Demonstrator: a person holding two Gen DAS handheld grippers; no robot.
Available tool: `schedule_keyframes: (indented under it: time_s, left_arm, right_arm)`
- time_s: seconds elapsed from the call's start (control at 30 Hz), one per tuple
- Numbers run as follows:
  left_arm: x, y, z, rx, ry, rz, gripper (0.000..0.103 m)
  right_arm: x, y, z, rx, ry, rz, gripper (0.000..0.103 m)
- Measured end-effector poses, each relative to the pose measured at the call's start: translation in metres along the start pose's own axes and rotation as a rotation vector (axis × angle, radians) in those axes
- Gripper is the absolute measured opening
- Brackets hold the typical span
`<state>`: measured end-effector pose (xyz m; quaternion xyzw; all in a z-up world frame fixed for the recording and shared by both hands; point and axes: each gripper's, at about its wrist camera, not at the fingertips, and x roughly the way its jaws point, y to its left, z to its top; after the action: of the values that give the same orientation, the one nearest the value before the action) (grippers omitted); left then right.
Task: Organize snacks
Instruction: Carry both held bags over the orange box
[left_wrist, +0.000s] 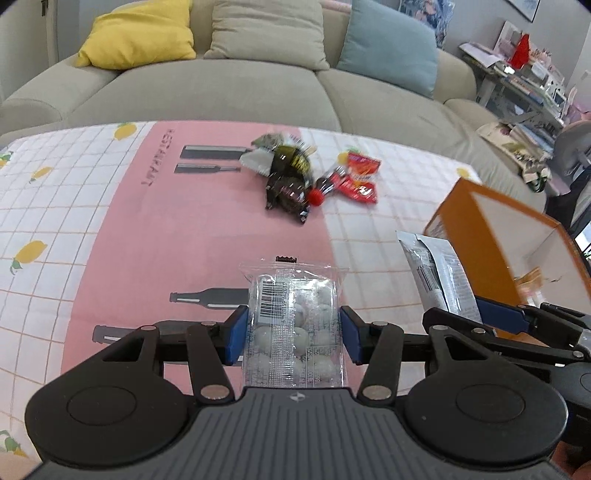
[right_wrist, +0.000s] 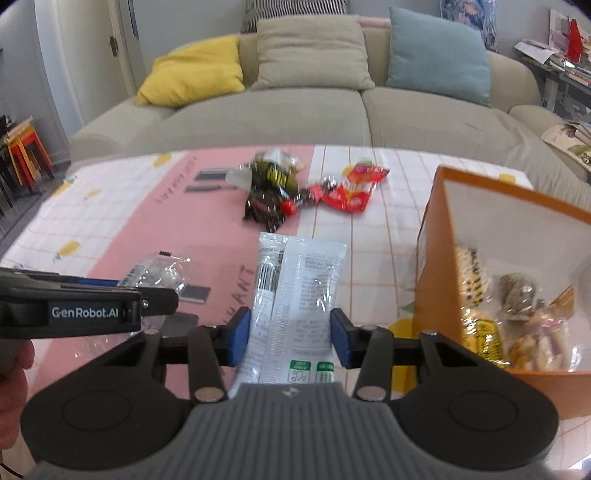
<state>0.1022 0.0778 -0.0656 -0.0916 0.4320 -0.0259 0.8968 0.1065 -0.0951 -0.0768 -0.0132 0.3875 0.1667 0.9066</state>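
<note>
The left gripper (left_wrist: 293, 334) was held level above the worktop (left_wrist: 110, 229), its blue pads clamped on either side of a clear packet of white round candies (left_wrist: 293, 317). The packet stood out forward between the fingers, barcode side up, its serrated end pointing toward 12 o'clock. In the right wrist view the same gripper (right_wrist: 147, 295) reached in from 9 o'clock, side-on, with the clear packet at its tip.

The right gripper (right_wrist: 289, 338) also sat level and was closed on a silver-white sachet (right_wrist: 295, 288), which lay flat between the pads with its printed back and barcode facing up and two green marks near the gripper body. In the left wrist view that sachet (left_wrist: 436, 273) showed at 3 o'clock, just in front of the orange box (left_wrist: 480, 236).

The orange box (right_wrist: 436, 258), white inside, stood open at 3 o'clock of the right gripper, holding several wrapped snacks (right_wrist: 517, 317) in yellow, brown and clear wrappers. Toward 12 o'clock, well apart from both grippers, a loose pile of dark wrapped snacks (right_wrist: 269, 192) and red packets (right_wrist: 354, 188) lay on the pink and white checked cloth, blurred. A beige sofa (right_wrist: 295, 114) with yellow, beige and blue cushions stood beyond the worktop.
</note>
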Motion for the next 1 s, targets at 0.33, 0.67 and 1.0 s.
schedule_keyframes:
  time_s: [0.33, 0.67, 1.0]
  left_arm:
    - [-0.036, -0.049, 0.021, 0.011, -0.017, -0.104, 0.059]
    - [-0.03, -0.122, 0.049, 0.088, 0.03, -0.231, 0.059]
    - [0.015, -0.212, 0.072, 0.244, 0.143, -0.316, 0.059]
  right_arm:
    - [-0.067, -0.032, 0.013, 0.011, -0.084, 0.012, 0.045]
    - [-0.115, -0.102, 0.028, 0.015, -0.088, -0.06, 0.045]
    - [-0.119, -0.181, 0.041, -0.027, -0.001, -0.198, 0.045]
